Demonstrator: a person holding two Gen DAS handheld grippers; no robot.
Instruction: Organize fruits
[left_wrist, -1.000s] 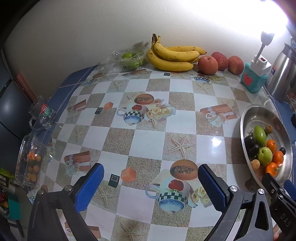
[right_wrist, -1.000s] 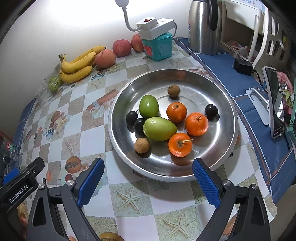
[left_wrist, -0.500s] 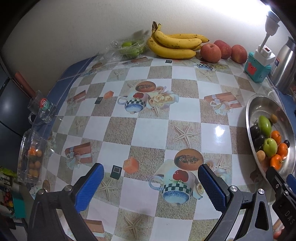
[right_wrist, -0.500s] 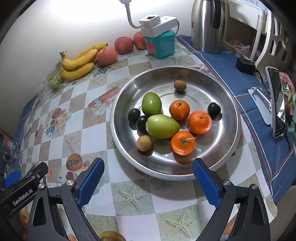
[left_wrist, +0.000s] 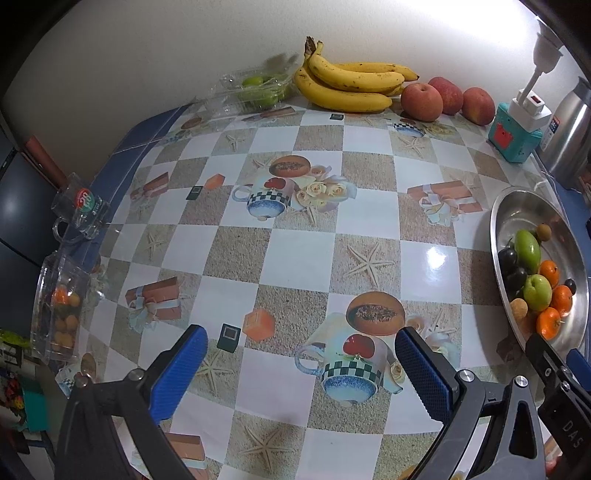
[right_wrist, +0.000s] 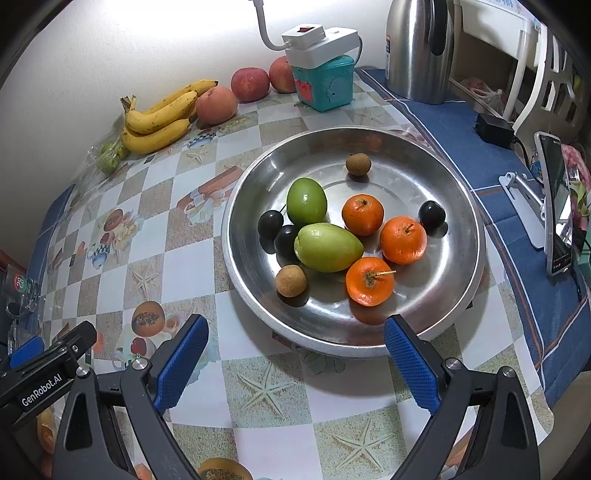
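Note:
A steel bowl (right_wrist: 461, 206) holds two green fruits (right_wrist: 327, 246), three tangerines (right_wrist: 402, 240), dark plums (right_wrist: 270, 223) and two small brown fruits (right_wrist: 291, 280). My right gripper (right_wrist: 295, 354) hangs open just before the bowl's near rim, nothing between its fingers. In the left wrist view the same bowl (left_wrist: 517, 206) lies at the right edge. My left gripper (left_wrist: 301, 367) is open above the checked tablecloth. Bananas (left_wrist: 351, 86) and three apples (left_wrist: 422, 102) rest along the back wall. A clear box of green fruit (left_wrist: 258, 90) sits left of the bananas.
A teal box with a white power strip (right_wrist: 321, 79) and a steel kettle (right_wrist: 419, 48) stand behind the bowl. A phone on a stand (right_wrist: 554, 206) is at the right. A glass mug (left_wrist: 79, 214) and a clear box of small orange fruit (left_wrist: 61, 306) sit at the table's left edge.
Both grippers have drawn back and risen slightly, so the bowl and the fruit by the wall shifted lower in the views. Both stayed open and no fruit moved.

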